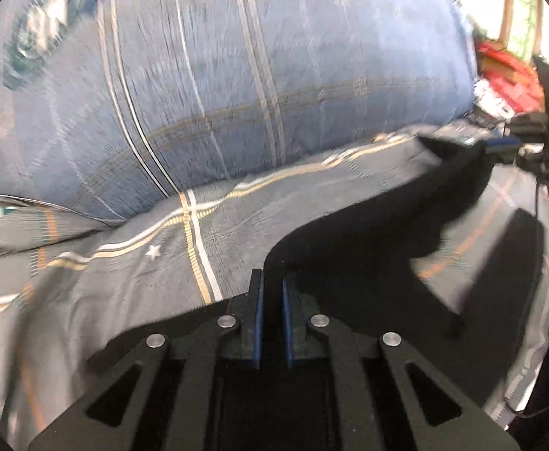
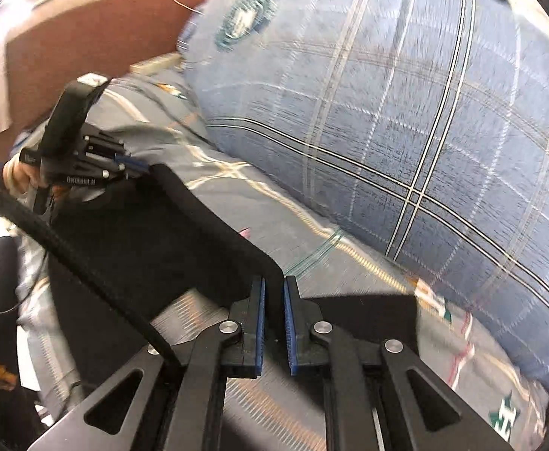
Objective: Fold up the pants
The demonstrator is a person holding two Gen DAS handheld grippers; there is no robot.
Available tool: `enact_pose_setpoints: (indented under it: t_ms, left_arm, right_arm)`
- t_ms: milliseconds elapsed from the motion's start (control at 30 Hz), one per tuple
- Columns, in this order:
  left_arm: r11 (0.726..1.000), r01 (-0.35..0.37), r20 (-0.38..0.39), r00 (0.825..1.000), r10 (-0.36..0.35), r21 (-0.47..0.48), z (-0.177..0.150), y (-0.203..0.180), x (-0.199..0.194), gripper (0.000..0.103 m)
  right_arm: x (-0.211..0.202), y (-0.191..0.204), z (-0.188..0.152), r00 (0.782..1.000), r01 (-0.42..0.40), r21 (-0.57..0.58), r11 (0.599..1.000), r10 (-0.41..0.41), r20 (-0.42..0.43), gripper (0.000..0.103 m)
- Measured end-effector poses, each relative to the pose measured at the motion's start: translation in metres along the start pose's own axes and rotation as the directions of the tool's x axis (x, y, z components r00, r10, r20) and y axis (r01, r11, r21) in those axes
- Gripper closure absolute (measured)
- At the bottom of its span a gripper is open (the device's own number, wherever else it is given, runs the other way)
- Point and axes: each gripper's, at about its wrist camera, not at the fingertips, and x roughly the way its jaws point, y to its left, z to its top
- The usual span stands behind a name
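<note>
Black pants [image 1: 387,225] hang stretched between my two grippers, lifted just above the grey striped bedsheet [image 1: 124,248]. My left gripper [image 1: 272,300] has its blue pads clenched on one end of the fabric; my right gripper [image 2: 273,300] pinches the other end the same way. Loose cloth sags toward the sheet's near edge. Behind, a big blue plaid duvet [image 2: 406,131] sits along the far side of the bed. Heavy motion blur.
</note>
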Motion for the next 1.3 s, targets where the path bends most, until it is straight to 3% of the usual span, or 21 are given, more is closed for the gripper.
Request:
enact_pose_setpoints:
  t_ms: [167, 333, 400, 467, 533, 600, 667, 800, 867, 1067, 1133, 1200, 1267, 1300]
  left_arm:
    - [0.999, 0.027, 0.092, 0.996, -0.023, -0.037, -0.045, -0.048, -0.063, 0.095]
    - [0.986, 0.042, 0.027, 0.999, -0.038, -0.162, -0.112, -0.071, -0.071, 0.093]
    - [0.967, 0.045, 0.004, 0.999, -0.046, -0.25, -0.135, -0.068, -0.069, 0.087]
    - [0.93, 0.055, 0.001, 0.998, -0.059, -0.363, -0.151, -0.057, -0.07, 0.072]
    - [0.894, 0.059, 0.033, 0.998, -0.05, -0.444, -0.161, -0.043, -0.081, 0.048]
    - [0.853, 0.084, 0.105, 0.994, -0.034, -0.515, -0.171, -0.029, -0.104, 0.033]
    - [0.826, 0.074, 0.144, 0.989, 0.009, -0.558, -0.178, -0.017, -0.123, 0.025]
    - [0.798, 0.023, 0.132, 0.989, 0.071, -0.602, -0.185, 0.001, -0.138, 0.024]
    - [0.767, -0.003, 0.105, 0.99, 0.092, -0.641, -0.188, 0.009, -0.136, 0.024]
    - [0.675, -0.046, 0.068, 0.988, 0.141, -0.736, -0.191, 0.033, -0.119, 0.024]
    - [0.657, -0.064, 0.056, 0.985, 0.16, -0.751, -0.187, 0.038, -0.111, 0.024]
    - [0.669, -0.054, 0.083, 0.982, 0.172, -0.741, -0.179, 0.036, -0.107, 0.024]
    - [0.695, -0.042, 0.11, 0.979, 0.172, -0.718, -0.169, 0.034, -0.101, 0.024]
    - [0.703, -0.033, 0.122, 0.978, 0.168, -0.71, -0.166, 0.035, -0.099, 0.041]
  right_arm:
    - [-0.041, 0.05, -0.045, 0.998, -0.065, 0.034, 0.997, 0.064, 0.021, 0.094]
    - [-0.029, 0.091, -0.1, 0.992, -0.116, 0.122, 0.986, 0.121, -0.033, 0.094]
    - [-0.01, 0.101, -0.119, 0.99, -0.093, 0.158, 0.983, 0.108, -0.087, 0.093]
    - [-0.003, 0.107, -0.128, 0.992, -0.067, 0.187, 0.98, 0.085, -0.095, 0.092]
    - [-0.009, 0.108, -0.127, 0.994, -0.065, 0.216, 0.974, 0.083, -0.074, 0.081]
    - [-0.018, 0.111, -0.122, 0.993, -0.089, 0.221, 0.971, 0.103, -0.053, 0.05]
    - [-0.027, 0.122, -0.113, 0.994, -0.104, 0.201, 0.974, 0.107, -0.008, 0.038]
    - [-0.026, 0.155, -0.083, 0.982, -0.18, 0.134, 0.974, 0.17, 0.083, 0.038]
    - [-0.013, 0.18, -0.064, 0.976, -0.194, 0.069, 0.979, 0.186, 0.111, 0.038]
    - [0.057, 0.239, -0.023, 0.984, -0.154, -0.109, 0.982, 0.162, 0.074, 0.038]
    - [0.078, 0.243, -0.018, 0.988, -0.144, -0.125, 0.982, 0.15, 0.038, 0.042]
    - [0.096, 0.241, -0.015, 0.992, -0.125, -0.117, 0.985, 0.124, -0.01, 0.098]
    - [0.101, 0.233, -0.013, 0.99, -0.144, -0.077, 0.987, 0.143, -0.02, 0.098]
    - [0.098, 0.231, -0.012, 0.988, -0.156, -0.065, 0.986, 0.155, -0.015, 0.098]
